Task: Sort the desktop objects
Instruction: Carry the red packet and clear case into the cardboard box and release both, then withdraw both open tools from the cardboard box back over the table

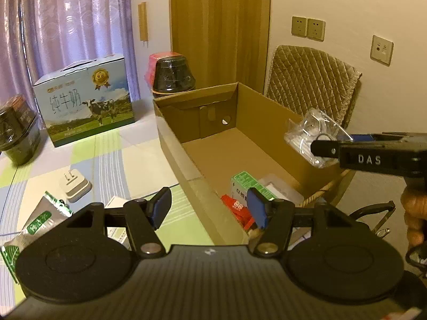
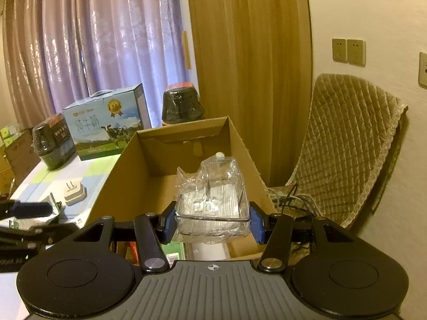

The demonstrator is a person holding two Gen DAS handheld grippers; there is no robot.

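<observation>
Cardboard box (image 2: 149, 160) open on tabletop (image 1: 112, 146), far half bare, near end stocked. Clear plastic pack (image 2: 213, 200) clamped in right tool (image 2: 212, 225), held above box near right wall. Step judged: drop-off; lowering clear of rim needed. Left tool (image 1: 210, 210) spread, empty; plug adapter (image 1: 76, 185) unsorted.

A home room: curtains (image 2: 88, 45), padded chair (image 2: 344, 144), checked tablecloth (image 1: 106, 154).
</observation>
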